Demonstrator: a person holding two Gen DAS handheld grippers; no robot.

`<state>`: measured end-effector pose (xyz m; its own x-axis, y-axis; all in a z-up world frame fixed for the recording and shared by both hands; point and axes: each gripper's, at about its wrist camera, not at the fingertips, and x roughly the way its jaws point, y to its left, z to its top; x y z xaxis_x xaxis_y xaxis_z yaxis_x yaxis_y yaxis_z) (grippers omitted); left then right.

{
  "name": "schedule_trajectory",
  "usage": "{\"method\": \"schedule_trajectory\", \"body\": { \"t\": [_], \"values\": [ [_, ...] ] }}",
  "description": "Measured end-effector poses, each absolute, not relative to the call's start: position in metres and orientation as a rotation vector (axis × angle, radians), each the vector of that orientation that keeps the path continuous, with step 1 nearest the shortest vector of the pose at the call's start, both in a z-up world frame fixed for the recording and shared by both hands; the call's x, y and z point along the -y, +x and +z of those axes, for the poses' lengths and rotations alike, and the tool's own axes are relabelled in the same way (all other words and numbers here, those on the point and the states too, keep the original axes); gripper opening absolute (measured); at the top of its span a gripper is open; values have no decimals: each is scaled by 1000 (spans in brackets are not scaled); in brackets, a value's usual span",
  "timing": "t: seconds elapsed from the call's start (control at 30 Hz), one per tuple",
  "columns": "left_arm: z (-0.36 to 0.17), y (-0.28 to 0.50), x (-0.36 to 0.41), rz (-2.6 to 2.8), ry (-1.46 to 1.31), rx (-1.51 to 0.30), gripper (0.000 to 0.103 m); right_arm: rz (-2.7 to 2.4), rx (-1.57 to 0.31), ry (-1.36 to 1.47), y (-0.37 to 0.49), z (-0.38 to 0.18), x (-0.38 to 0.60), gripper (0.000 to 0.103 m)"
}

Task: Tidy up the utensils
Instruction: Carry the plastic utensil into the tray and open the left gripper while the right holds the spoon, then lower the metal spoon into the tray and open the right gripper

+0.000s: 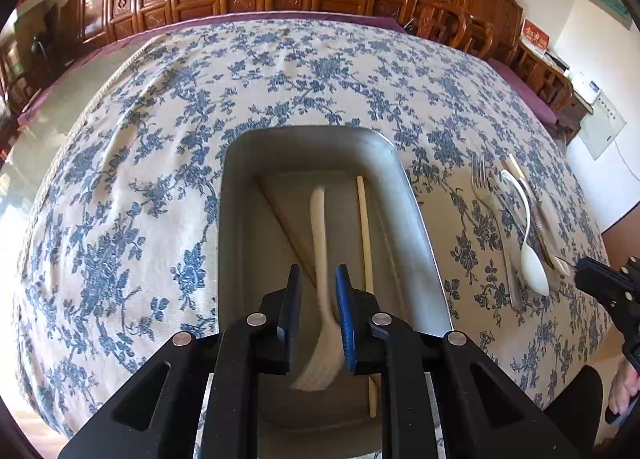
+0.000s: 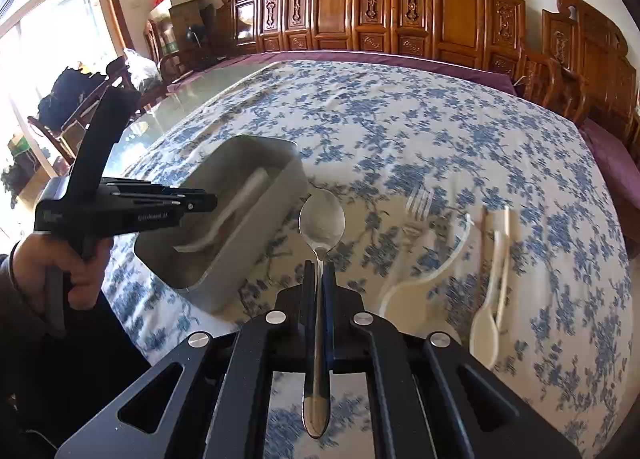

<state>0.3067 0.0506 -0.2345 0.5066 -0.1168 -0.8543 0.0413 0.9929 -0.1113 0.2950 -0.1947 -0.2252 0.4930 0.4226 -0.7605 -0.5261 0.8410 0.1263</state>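
Observation:
A grey metal tray sits on the floral tablecloth; it also shows in the right wrist view. In it lie a white plastic fork and chopsticks. My left gripper hovers open over the tray, its jaws either side of the fork's handle with a gap. My right gripper is shut on a metal spoon, held above the cloth right of the tray. On the cloth lie a metal fork, a white spoon and more chopsticks.
Carved wooden chairs line the table's far side. A bare glass strip of table runs left of the cloth. The left gripper's body and the hand holding it are at the left of the right wrist view.

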Motion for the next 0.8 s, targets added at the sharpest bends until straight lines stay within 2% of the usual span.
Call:
{"method": "schedule_trajectory", "body": {
  "t": [0.1, 0.43, 0.8],
  "values": [
    [-227, 303, -57, -101, -90, -1006, 20, 593, -886, -114, 300, -225, 180, 5],
    [-210, 295, -94, -59, -82, -930, 21, 644, -896, -109, 315, -225, 123, 5],
    [-203, 290, -130, -13, -103, -902, 21, 658, -957, -167, 339, -252, 55, 5]
  ]
}}
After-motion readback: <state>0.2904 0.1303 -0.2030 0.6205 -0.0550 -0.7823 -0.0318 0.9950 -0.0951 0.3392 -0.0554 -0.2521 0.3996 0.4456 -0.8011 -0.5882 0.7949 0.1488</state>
